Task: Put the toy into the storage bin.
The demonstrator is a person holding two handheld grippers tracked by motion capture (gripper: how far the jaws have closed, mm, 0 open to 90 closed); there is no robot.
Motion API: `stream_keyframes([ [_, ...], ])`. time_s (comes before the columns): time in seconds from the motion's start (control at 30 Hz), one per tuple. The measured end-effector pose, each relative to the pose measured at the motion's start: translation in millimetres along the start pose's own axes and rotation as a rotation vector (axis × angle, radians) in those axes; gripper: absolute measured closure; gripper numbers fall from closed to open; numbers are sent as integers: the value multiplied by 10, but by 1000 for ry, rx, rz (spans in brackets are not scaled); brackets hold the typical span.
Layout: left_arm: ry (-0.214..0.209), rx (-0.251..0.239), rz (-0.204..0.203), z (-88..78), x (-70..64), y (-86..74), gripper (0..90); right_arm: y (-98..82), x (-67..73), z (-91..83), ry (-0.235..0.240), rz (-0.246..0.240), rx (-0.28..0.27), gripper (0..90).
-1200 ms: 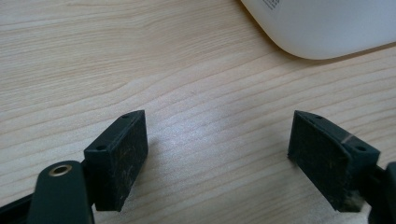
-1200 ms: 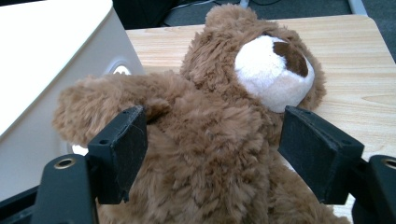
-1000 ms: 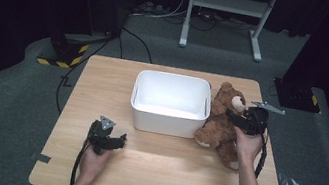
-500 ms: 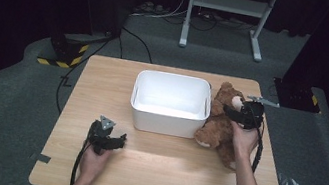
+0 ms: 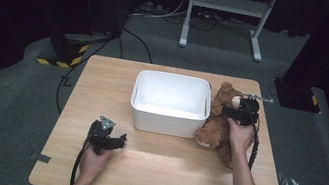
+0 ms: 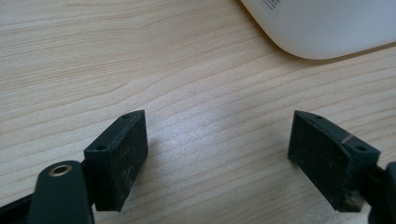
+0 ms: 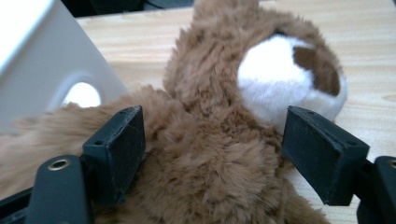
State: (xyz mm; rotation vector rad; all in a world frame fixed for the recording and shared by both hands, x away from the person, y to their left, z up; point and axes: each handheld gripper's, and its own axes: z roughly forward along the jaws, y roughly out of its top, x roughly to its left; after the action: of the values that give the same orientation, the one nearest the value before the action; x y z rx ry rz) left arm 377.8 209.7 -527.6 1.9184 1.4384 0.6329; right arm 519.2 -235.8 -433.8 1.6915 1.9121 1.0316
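My right gripper (image 7: 212, 154) is spread wide around the teddy bear (image 5: 221, 122), fingers (image 7: 119, 149) not yet pressing its fur. The bear lies on the counter (image 5: 104, 77), touching the right side of the white bin (image 5: 171, 101). It looks soft, light and squashy, so I'd pinch deep across the chest below the muzzle. My left gripper (image 6: 219, 154) rests wide open, holding nothing.

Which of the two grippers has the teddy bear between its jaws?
The right gripper: its open jaws straddle the teddy bear beside the white bin. The left gripper points at bare table.
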Motion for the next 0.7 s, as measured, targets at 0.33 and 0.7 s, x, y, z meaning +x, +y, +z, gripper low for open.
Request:
stream_keyframes([
  [0.33,0,-1,-1,0,-1,0,199,-42,10,148,-23,-13,55,199],
  [0.7,0,0,1,0,-1,0,199,-138,-84,309,80,51,111,237],
])
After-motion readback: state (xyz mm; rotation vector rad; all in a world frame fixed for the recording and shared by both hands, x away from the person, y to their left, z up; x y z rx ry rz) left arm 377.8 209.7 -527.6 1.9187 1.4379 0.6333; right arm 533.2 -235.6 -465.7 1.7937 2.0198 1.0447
